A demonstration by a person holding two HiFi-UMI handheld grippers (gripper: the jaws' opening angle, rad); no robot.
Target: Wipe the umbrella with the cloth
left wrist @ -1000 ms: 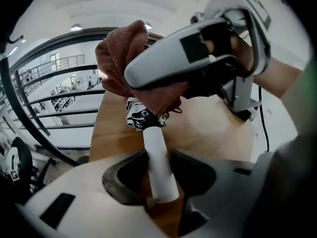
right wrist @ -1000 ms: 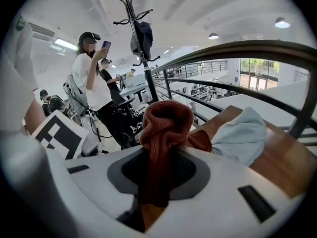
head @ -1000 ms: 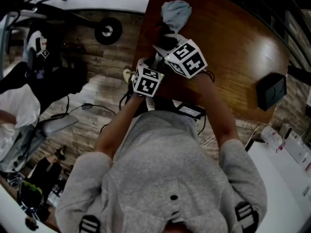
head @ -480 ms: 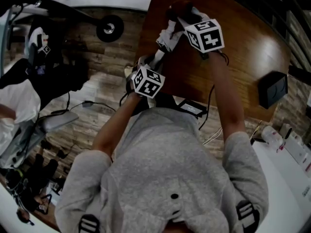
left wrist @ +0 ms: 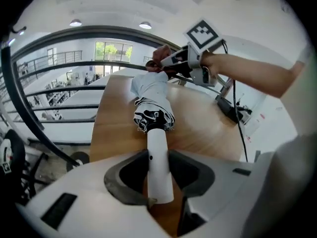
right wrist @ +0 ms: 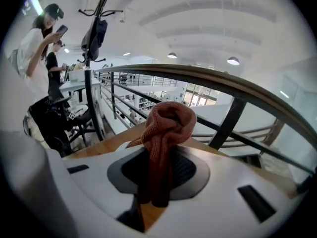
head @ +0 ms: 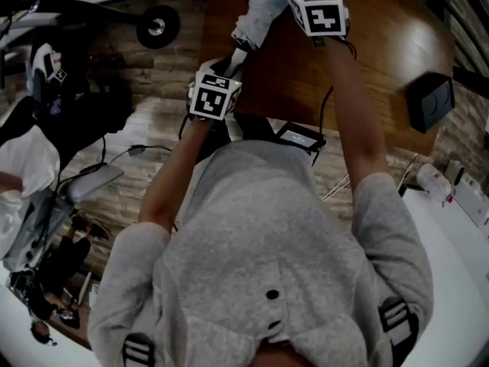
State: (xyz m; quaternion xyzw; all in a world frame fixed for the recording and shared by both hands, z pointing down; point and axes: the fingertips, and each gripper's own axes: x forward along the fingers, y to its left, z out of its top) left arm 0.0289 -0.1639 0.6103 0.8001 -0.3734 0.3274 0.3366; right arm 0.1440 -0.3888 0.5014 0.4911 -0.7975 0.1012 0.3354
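A folded pale grey umbrella (head: 256, 10) lies on the brown wooden table (head: 374, 44), its canopy (left wrist: 153, 100) pointing away and its white handle (left wrist: 158, 167) toward me. My left gripper (left wrist: 159, 175) holds that handle; its jaws have just been closing, and the pads press the handle from both sides. In the head view the left gripper (head: 233, 63) sits at the table's near left edge. My right gripper (right wrist: 158, 177) is shut on a bunched reddish-brown cloth (right wrist: 166, 130). It hovers at the umbrella's far end (left wrist: 166, 66), with the cloth (left wrist: 161, 52) over the fabric there.
A black box (head: 432, 102) stands at the table's right side and a flat black device (head: 298, 138) lies at its near edge. A dark railing (left wrist: 74, 63) runs past the table's far side. A person (right wrist: 37, 48) and a coat rack (right wrist: 94, 33) stand off to the left.
The right gripper with the cloth has travelled away from me along the umbrella to its far end. The left gripper has stayed at the handle.
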